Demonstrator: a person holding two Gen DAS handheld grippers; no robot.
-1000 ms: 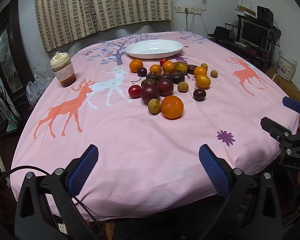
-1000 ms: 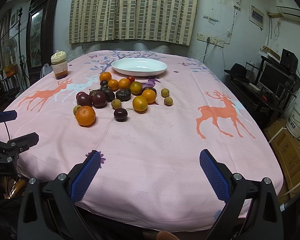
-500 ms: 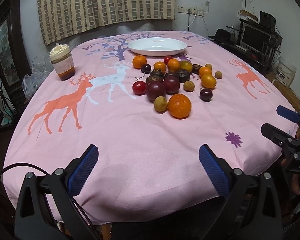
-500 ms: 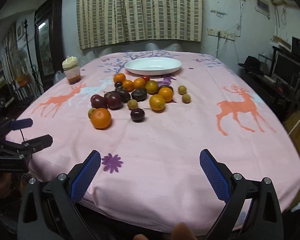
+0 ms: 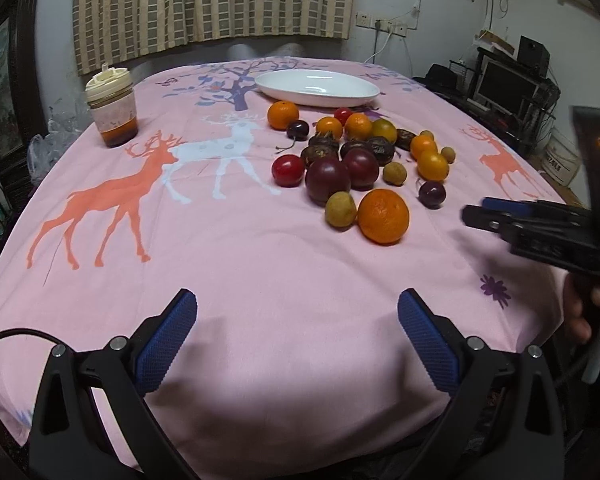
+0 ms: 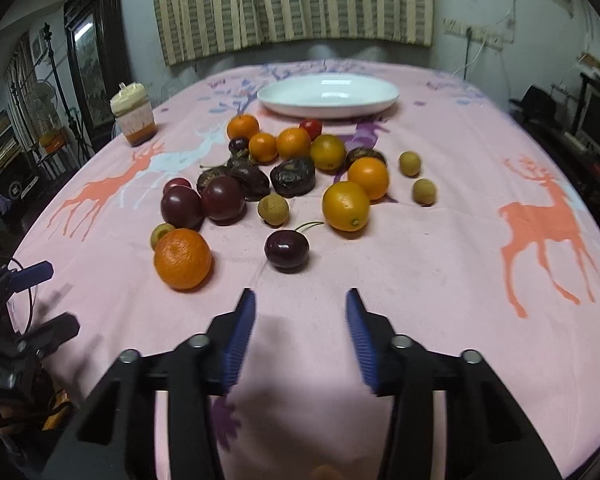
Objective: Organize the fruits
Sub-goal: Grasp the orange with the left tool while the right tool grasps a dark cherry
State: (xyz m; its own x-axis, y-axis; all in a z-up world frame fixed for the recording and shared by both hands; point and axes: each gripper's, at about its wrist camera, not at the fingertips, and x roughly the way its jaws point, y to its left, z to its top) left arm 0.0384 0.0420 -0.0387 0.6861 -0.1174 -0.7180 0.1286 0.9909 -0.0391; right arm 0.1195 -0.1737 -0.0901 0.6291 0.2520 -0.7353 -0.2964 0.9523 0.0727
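A pile of oranges, dark plums, cherries and small tan fruits lies on the pink deer tablecloth (image 5: pixel 228 248). The nearest big orange (image 5: pixel 383 216) also shows in the right wrist view (image 6: pixel 183 258). A dark cherry (image 6: pixel 287 250) lies just ahead of my right gripper (image 6: pixel 300 312), which is open, partly narrowed and empty. My left gripper (image 5: pixel 296 320) is wide open and empty over the near cloth. An empty white plate (image 5: pixel 318 88) sits beyond the pile, and it shows in the right wrist view (image 6: pixel 327 94).
A lidded jar (image 5: pixel 111 110) with brown contents stands at the far left of the table. The right gripper body (image 5: pixel 540 228) shows at the right edge of the left wrist view. Shelves with electronics (image 5: pixel 512 80) stand to the right.
Both grippers moved forward toward the fruit. The right gripper came in close behind the dark cherry and its jaws narrowed. The left jaws stayed wide open.
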